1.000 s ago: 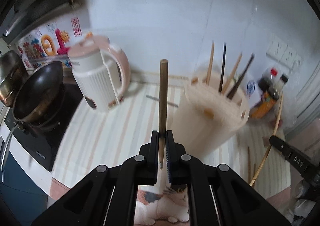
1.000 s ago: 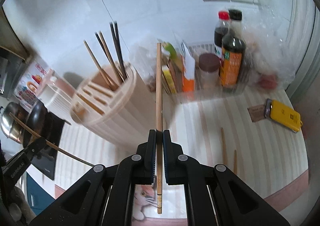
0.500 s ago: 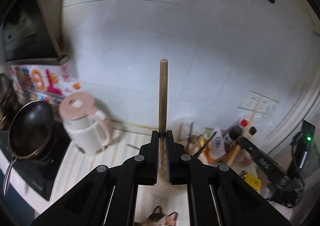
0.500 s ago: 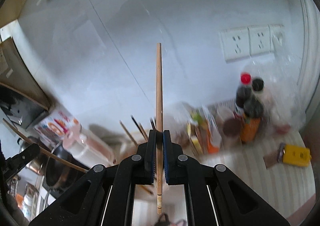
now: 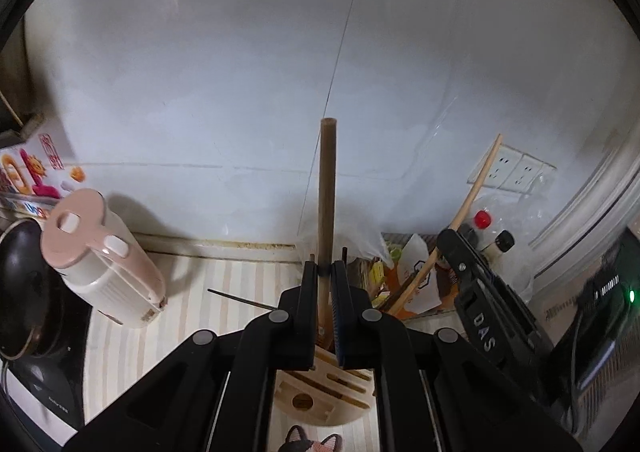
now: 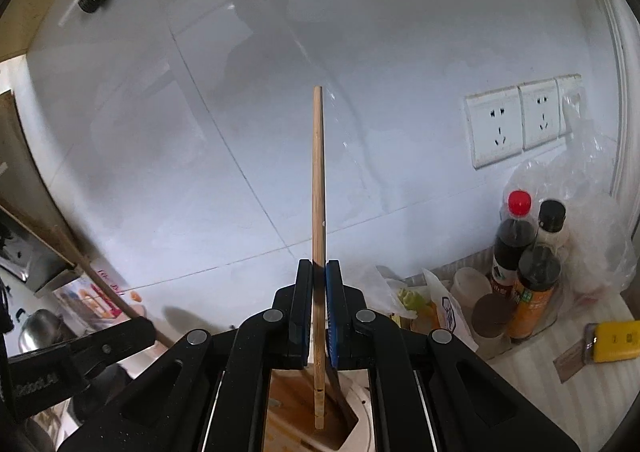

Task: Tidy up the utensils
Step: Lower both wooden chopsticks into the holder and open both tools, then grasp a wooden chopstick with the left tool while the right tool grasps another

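Left tongs (image 5: 325, 280): closed on a dark wooden chopstick (image 5: 327, 188), clamped near its lower end, shaft upright above the fingers. Directly below, the slotted utensil holder (image 5: 320, 392) stands on the striped counter (image 5: 236, 280).

Right tongs (image 6: 318, 284): closed on a pale bamboo chopstick (image 6: 317, 180), gripped low on the shaft; its bottom tip hangs in or just over an open compartment of the utensil holder (image 6: 296, 412), which of the two cannot be told.

Surroundings: pink kettle (image 5: 100, 260) left of the holder, apart from it; a thin dark stick (image 5: 240, 298) lying on the counter between them; sauce bottles (image 6: 528, 264) and a packet tray to the right; white tiled wall (image 5: 240, 72) behind, open above the holder.
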A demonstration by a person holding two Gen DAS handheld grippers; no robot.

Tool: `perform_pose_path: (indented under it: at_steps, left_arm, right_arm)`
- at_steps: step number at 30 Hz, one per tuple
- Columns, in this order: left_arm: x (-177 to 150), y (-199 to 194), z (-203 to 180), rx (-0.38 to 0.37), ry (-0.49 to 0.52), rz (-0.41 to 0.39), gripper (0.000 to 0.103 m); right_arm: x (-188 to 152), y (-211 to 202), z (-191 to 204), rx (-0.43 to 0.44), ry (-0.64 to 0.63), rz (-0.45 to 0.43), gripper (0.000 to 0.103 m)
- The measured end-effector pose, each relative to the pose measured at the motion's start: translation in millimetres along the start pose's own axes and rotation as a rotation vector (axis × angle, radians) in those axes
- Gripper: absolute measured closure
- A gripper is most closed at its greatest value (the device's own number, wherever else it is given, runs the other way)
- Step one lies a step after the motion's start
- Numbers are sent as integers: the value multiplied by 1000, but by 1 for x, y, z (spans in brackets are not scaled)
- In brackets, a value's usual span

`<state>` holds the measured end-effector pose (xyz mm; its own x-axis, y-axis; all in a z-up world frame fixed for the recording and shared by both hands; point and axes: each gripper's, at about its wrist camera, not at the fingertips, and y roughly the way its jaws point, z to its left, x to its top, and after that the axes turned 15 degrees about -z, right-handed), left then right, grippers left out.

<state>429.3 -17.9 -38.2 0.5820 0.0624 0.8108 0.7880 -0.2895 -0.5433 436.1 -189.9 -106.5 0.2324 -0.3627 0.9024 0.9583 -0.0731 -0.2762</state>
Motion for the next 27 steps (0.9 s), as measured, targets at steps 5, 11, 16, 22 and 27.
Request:
perform_pose_path:
  at_steps: [5, 11, 16, 22, 27]
  left_arm:
    - [-8, 20, 7, -13, 0, 68, 99]
    - [-6, 12, 6, -32, -10, 125, 93]
    - [8, -19, 13, 32, -12, 44, 25]
    - [-6, -51, 22, 120, -19, -39, 0]
    - [-43, -49, 16, 209, 20, -13, 0]
  right_arm:
    - [-22, 11, -2, -5, -13, 39, 96]
    - [-26, 8, 2, 39, -54, 133, 92]
    - [-4, -23, -10, 54, -26, 116, 57]
    - [18, -67, -36, -24, -18, 109, 38]
    - [7, -92, -84, -128, -10, 172, 22]
